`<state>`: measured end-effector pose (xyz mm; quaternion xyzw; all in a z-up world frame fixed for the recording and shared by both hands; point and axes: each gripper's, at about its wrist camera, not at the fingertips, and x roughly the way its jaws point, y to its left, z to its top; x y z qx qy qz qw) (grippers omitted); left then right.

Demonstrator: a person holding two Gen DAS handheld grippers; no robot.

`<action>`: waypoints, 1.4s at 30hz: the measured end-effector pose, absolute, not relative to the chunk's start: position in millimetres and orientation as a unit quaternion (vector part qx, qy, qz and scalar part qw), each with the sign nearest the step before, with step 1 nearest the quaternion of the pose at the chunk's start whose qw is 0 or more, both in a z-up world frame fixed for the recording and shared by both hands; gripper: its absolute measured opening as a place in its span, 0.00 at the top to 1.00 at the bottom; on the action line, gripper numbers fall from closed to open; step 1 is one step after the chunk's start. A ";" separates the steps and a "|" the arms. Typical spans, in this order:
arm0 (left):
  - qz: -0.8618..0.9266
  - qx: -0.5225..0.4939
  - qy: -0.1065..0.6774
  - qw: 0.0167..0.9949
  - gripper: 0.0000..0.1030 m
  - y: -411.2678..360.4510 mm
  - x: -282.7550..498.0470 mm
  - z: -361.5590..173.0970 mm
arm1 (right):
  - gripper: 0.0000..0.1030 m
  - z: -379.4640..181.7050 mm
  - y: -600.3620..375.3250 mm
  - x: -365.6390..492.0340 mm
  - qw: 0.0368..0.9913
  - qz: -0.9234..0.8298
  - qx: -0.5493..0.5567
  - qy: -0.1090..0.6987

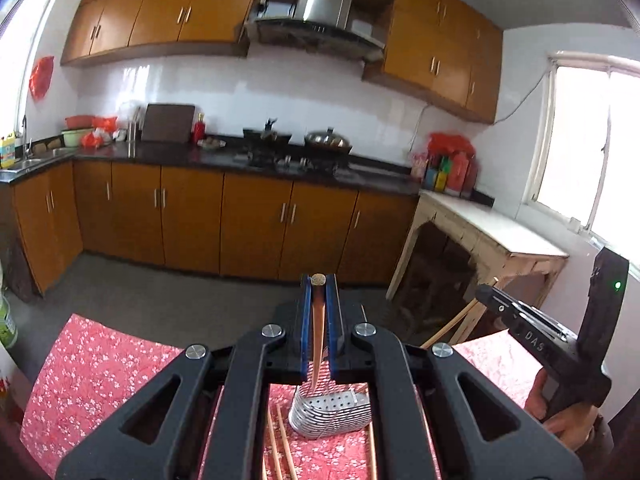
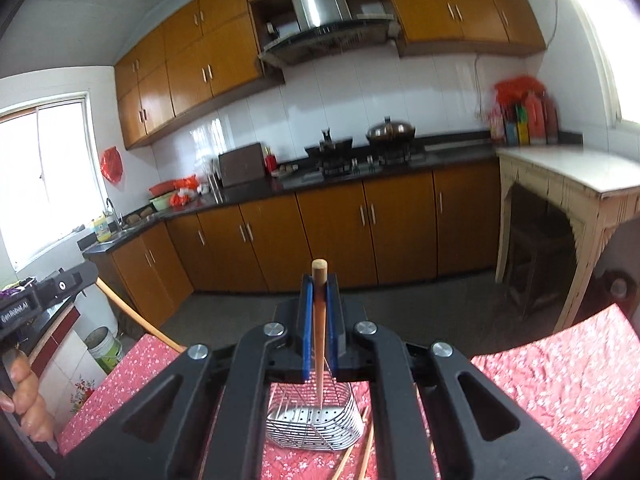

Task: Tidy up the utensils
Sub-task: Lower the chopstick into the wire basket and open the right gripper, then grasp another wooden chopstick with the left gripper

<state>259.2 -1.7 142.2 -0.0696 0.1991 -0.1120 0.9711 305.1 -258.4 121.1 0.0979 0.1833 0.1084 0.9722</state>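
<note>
My left gripper (image 1: 319, 280) is shut on a wooden chopstick (image 1: 317, 344) that runs upright between its blue pads, its lower end hanging over a wire utensil basket (image 1: 328, 412). My right gripper (image 2: 319, 277) is shut on another wooden chopstick (image 2: 319, 336), its tip poking above the pads and its lower end reaching down into the same wire utensil basket (image 2: 316, 420). Loose chopsticks (image 1: 280, 444) lie on the red floral tablecloth (image 1: 100, 380) beside the basket. The right gripper body (image 1: 552, 340) with its chopstick shows at the right edge of the left wrist view.
A person's hand (image 1: 568, 412) grips the right handle, another hand (image 2: 24, 396) the left one. More chopsticks (image 2: 360, 452) lie right of the basket. Beyond the table are kitchen cabinets (image 1: 248, 224), a stove with a wok (image 2: 390, 132) and a white side table (image 2: 568, 176).
</note>
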 end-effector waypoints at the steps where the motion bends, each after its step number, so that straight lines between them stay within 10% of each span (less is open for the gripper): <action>1: -0.112 -0.069 0.204 0.970 0.94 -2.7 263.4 139.6 | 0.93 117.3 -259.3 311.2 0.970 0.109 0.103 0.191; 17: -0.093 -0.072 0.255 0.960 0.93 1.9 296.3 113.0 | 0.87 86.3 -273.4 340.4 0.955 0.099 0.148 0.237; 25: -0.073 -0.078 0.240 0.965 0.69 11.6 286.8 121.2 | 0.69 98.2 -283.9 320.1 0.962 0.073 0.153 0.216; 42: 0.001 -0.064 0.249 0.966 0.67 72.1 218.2 80.8 | 0.63 32.2 -332.8 226.1 0.957 0.004 0.148 0.250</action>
